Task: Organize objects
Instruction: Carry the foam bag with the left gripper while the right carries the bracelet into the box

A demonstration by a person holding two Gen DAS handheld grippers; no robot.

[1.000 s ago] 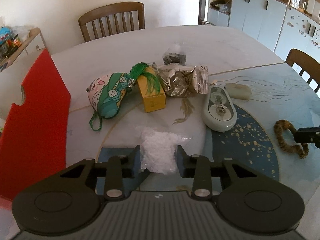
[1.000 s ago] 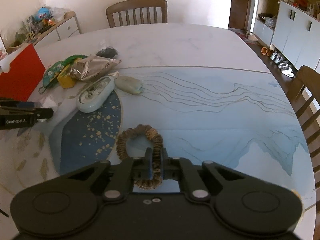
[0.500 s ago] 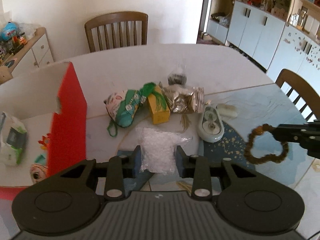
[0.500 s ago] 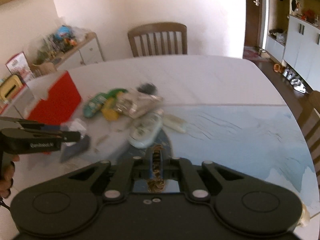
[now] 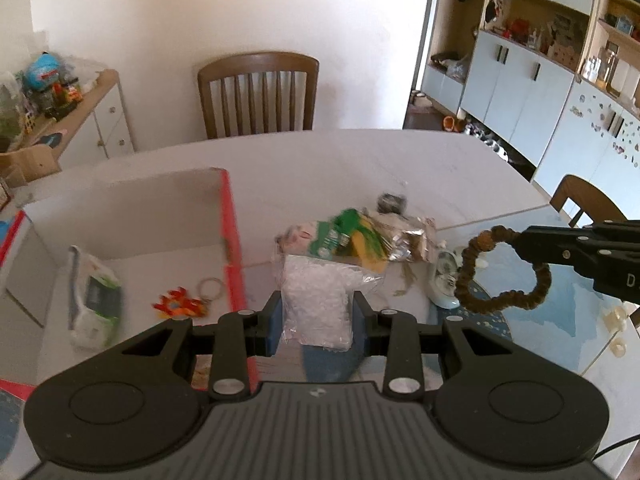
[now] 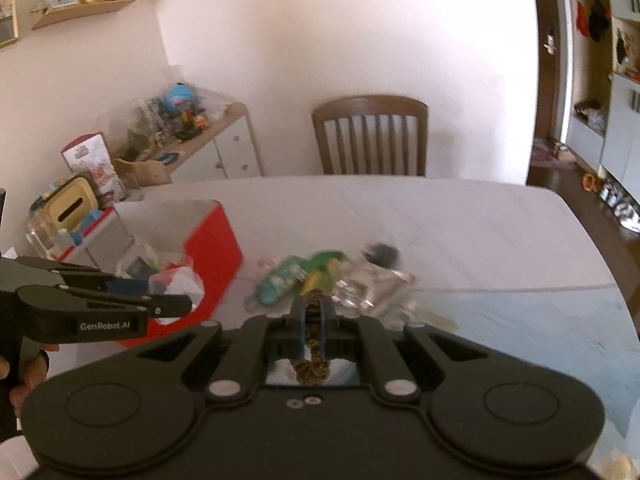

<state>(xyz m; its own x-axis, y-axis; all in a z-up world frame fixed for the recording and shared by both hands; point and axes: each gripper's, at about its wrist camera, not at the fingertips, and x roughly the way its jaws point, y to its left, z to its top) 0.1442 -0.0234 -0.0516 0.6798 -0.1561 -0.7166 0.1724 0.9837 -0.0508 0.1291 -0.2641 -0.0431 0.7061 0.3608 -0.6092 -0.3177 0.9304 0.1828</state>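
Observation:
My left gripper (image 5: 316, 316) is shut on a clear bag of white beads (image 5: 316, 304), held above the table beside the red-sided open box (image 5: 230, 240). The same left gripper (image 6: 176, 300) shows at the left of the right wrist view with the bag (image 6: 182, 284) in its tips. My right gripper (image 6: 314, 320) is shut on a brown beaded bracelet (image 6: 312, 364). Seen from the left wrist view, that bracelet (image 5: 500, 272) hangs as a loop from the right gripper (image 5: 516, 240). A pile of items (image 5: 360, 240) lies on the table past the box.
Inside the box lie a white-green packet (image 5: 94, 300) and a red-orange keyring toy (image 5: 180, 304). A pale oval case (image 5: 444, 280) sits on the table by the pile. A wooden chair (image 5: 258, 92) stands at the far side, a cluttered sideboard (image 6: 192, 136) at left.
Both grippers have risen from the table with their loads and swung left toward the box. The bracelet left the table and now hangs in the air. The box's inside has come into view.

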